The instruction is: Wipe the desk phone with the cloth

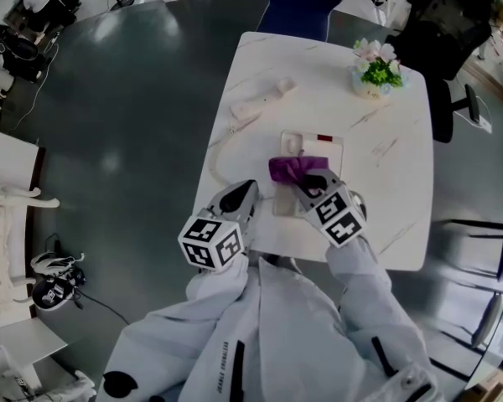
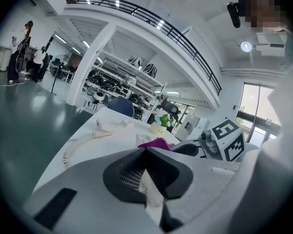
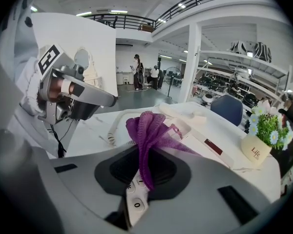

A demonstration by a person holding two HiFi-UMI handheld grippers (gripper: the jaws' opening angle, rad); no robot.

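Two risks stand out: the purple mesh cloth [image 3: 149,130], pinched in a loose bunch by the closed right gripper [image 3: 145,152] over the desk phone [image 1: 314,147] keypad, could snag on the raised keys or slip free. The light plastic phone could also skate across the smooth marble-look surface [image 1: 386,199], since the left gripper [image 2: 146,152], jaws together on nothing, braces nothing. The handset [image 1: 262,99] lies off-hook, its coiled cord [image 1: 226,145] trailing.

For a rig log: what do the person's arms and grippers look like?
Left hand-held gripper and right hand-held gripper: grey bodies, dark pads, each with a cube of black-and-white square markers. Sleeves are white.
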